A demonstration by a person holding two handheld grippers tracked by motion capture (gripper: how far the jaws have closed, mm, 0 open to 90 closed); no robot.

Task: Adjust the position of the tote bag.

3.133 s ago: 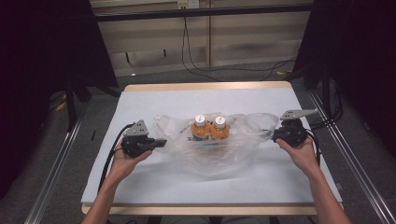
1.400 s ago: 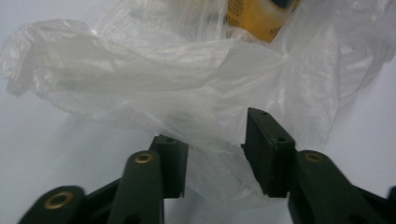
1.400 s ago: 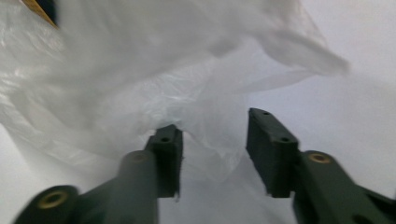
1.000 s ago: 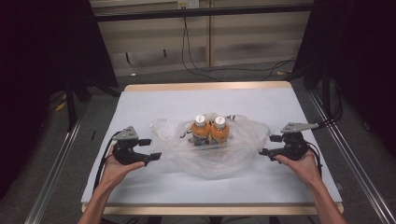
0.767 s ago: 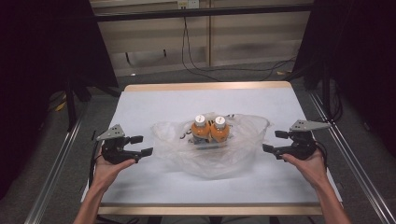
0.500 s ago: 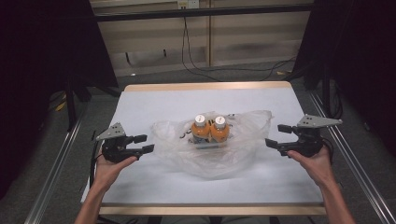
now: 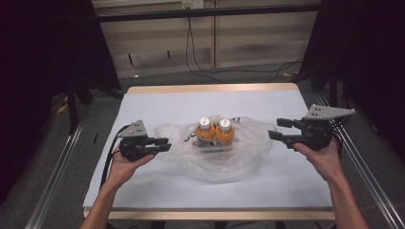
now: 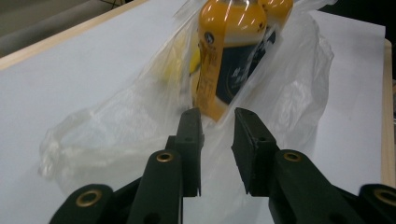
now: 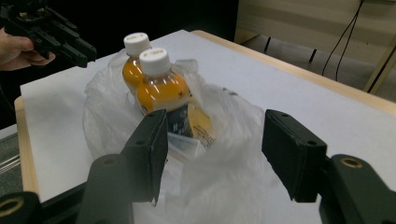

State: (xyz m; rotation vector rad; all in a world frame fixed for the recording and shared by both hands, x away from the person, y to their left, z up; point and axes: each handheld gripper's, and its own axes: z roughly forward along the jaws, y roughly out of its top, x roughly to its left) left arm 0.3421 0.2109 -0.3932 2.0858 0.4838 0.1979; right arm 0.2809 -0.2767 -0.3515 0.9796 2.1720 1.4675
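Two orange bottles (image 7: 204, 132) (image 7: 223, 132) with white caps stand side by side inside a slack clear plastic bag (image 7: 215, 162) at mid-table. My left gripper (image 7: 165, 144) hovers at the bag's left edge. Its jaws have just been closing to a narrow gap, and they press on nothing. In the left gripper view, that gripper (image 8: 217, 123) points at a bottle (image 8: 231, 51) through the bag (image 8: 116, 126). My right gripper (image 7: 274, 129) is raised off the bag's right edge. Its jaws have just been closing a little but stand wide. In the right gripper view, the gripper (image 9: 215, 126) frames both bottles (image 9: 161, 88) and the bag (image 9: 224, 140).
The white table (image 7: 157, 102) has a wooden rim, with metal rails (image 7: 55, 176) along both sides. Cables lie on the floor behind it, and dark curtains hang left and right. The left gripper (image 9: 81, 51) appears far off in the right gripper view.
Both grippers let go of the bag's ends and drew outward, and the bag slackened. The left gripper then came back toward the bag with narrower jaws. The right gripper rose.
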